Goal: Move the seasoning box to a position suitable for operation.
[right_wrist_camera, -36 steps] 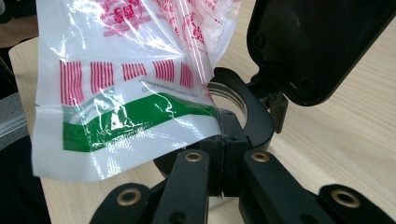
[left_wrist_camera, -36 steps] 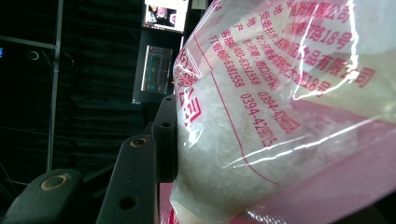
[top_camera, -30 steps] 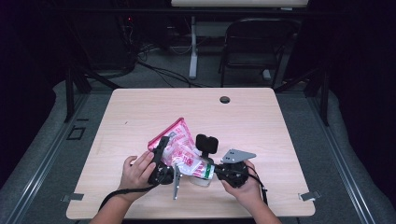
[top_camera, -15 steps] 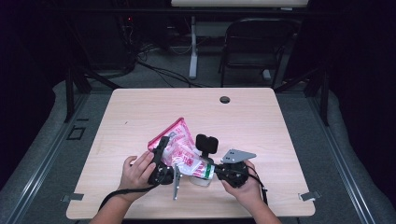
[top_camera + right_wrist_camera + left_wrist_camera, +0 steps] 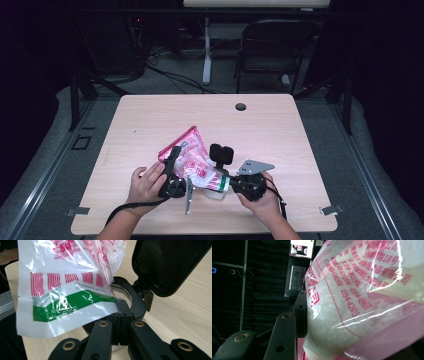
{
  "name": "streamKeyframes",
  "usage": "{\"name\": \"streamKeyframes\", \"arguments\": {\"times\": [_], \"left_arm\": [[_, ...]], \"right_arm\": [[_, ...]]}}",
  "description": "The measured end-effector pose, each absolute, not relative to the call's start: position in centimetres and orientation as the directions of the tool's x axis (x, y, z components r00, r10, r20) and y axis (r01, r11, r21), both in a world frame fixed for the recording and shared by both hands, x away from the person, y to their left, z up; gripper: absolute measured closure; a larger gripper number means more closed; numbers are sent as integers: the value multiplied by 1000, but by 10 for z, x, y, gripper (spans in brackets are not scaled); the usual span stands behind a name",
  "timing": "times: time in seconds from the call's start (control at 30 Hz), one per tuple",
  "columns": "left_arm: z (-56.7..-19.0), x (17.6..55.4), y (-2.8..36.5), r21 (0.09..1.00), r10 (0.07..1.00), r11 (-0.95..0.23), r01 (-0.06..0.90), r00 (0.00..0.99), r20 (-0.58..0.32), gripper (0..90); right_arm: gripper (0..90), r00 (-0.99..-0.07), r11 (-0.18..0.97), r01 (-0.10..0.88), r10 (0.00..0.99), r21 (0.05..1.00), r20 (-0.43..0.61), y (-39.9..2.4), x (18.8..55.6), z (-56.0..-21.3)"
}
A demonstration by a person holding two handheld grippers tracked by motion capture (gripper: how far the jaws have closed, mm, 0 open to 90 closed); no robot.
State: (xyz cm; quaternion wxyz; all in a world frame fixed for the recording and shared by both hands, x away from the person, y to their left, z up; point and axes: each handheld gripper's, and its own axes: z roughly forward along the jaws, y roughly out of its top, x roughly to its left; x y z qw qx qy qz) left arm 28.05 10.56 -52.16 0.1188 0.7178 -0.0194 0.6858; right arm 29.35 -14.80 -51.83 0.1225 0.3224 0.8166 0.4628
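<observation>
High view first: a red, white and green plastic bag (image 5: 192, 162) of white grains is held tilted above the near middle of the wooden table (image 5: 300, 135), between the person's two hands. Its red end points up and away, and its green-striped lower end hangs over a small container with a black flip lid (image 5: 221, 154) standing open. The left gripper (image 5: 175, 167) grips the bag from the left side, partway along its length; in the left gripper view one black jaw presses flat against the bulging, grain-filled plastic (image 5: 362, 302), so this gripper is clamped on the bag, with the far jaw hidden behind it. The right gripper (image 5: 235, 184) sits just right of the bag's lower end. In the right gripper view its two jaws meet tightly together (image 5: 119, 322) at the bag's bottom corner (image 5: 70, 300), apparently pinching the plastic edge there, directly in front of the container's round black rim (image 5: 136, 298). The bag's corner overlaps that opening, and the raised lid (image 5: 165, 262) stands behind and to the right.
</observation>
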Motion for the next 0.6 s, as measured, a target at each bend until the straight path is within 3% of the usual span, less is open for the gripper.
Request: {"name": "streamKeyframes", "arguments": {"times": [0.6], "left_arm": [[-517,279,105,98,90,-977,-189,50,995,619]], "right_arm": [[900,-761,355,411,641,839,101,-148,293,-518]]}}
